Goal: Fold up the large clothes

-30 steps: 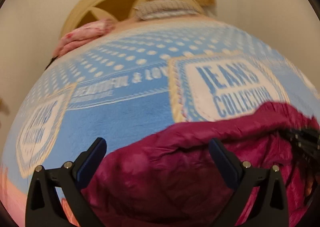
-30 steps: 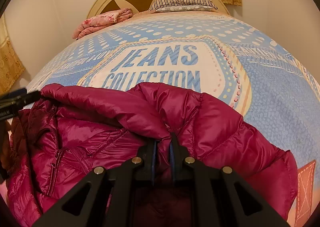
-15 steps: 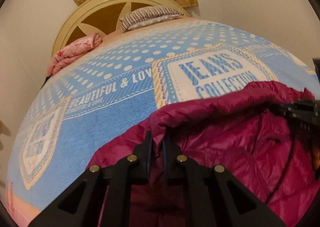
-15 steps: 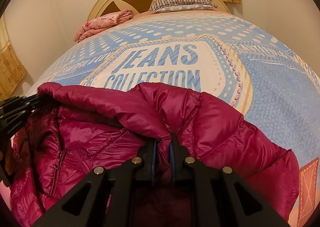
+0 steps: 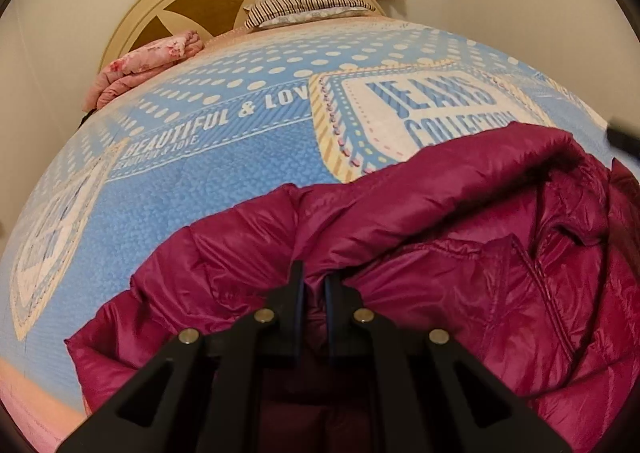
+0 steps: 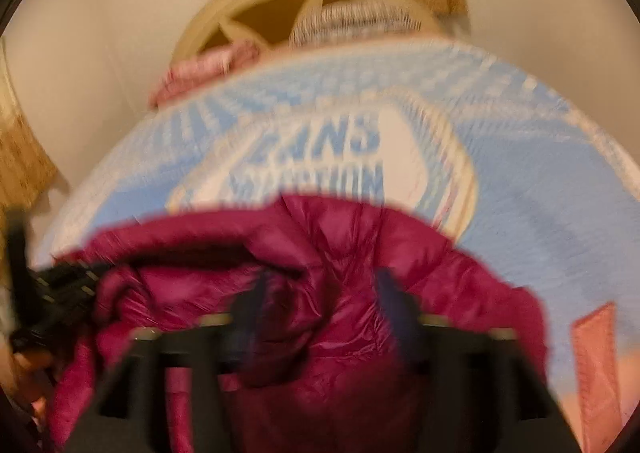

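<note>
In the left wrist view, the left gripper (image 5: 313,289) at lower centre has its black fingers pinched tight on a puffy fold of the glossy, quilted magenta down jacket (image 5: 460,253), which lies crumpled on the bed's (image 5: 200,193) nubby blue printed cover. In the blurred right wrist view, the right gripper (image 6: 320,293) is opening, its fingers apart with jacket fabric between them but unclamped.

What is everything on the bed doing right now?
Puffy jacket: crumpled, partly folded over itself.
Left gripper: shut on the jacket.
Right gripper: jaws opening, letting go.
Pink blanket: folded by the headboard.
Striped pillow: lying flat.
</note>
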Tool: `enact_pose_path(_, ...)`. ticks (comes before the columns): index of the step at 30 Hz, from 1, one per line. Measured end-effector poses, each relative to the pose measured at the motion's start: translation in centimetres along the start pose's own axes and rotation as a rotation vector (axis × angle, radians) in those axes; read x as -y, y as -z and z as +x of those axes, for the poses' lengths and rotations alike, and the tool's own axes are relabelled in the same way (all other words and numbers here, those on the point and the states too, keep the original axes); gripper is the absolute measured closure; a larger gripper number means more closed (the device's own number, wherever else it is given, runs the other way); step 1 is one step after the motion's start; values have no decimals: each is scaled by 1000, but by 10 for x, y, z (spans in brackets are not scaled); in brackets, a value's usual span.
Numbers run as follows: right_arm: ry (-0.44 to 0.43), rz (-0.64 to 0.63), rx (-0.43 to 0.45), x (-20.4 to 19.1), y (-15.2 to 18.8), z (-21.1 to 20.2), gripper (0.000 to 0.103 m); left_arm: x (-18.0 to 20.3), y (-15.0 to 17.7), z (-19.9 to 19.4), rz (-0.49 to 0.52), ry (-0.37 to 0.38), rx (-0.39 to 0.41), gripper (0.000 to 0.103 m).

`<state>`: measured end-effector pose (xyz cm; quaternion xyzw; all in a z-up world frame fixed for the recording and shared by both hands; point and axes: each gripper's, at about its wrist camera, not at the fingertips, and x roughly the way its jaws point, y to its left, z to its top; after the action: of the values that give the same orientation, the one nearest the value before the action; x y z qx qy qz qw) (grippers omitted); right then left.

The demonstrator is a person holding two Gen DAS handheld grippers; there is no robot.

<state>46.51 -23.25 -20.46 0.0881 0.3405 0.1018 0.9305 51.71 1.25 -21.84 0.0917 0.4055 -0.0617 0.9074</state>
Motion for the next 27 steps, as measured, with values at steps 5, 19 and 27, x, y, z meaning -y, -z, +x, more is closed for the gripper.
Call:
enact_pose_path(5, -14, -42, -50, -46, -47, 15, 26, 2, 0, 0, 14, -11, -1, 93)
enact_pose_path(19, 1, -110, -198, -49, 8, 78, 47, 9, -28, -74, -124, 15, 206, 52)
enact_pose_path(27, -62, -54, -169, -39, 10, 78, 46, 45, -67, -65, -87, -29, 247, 25)
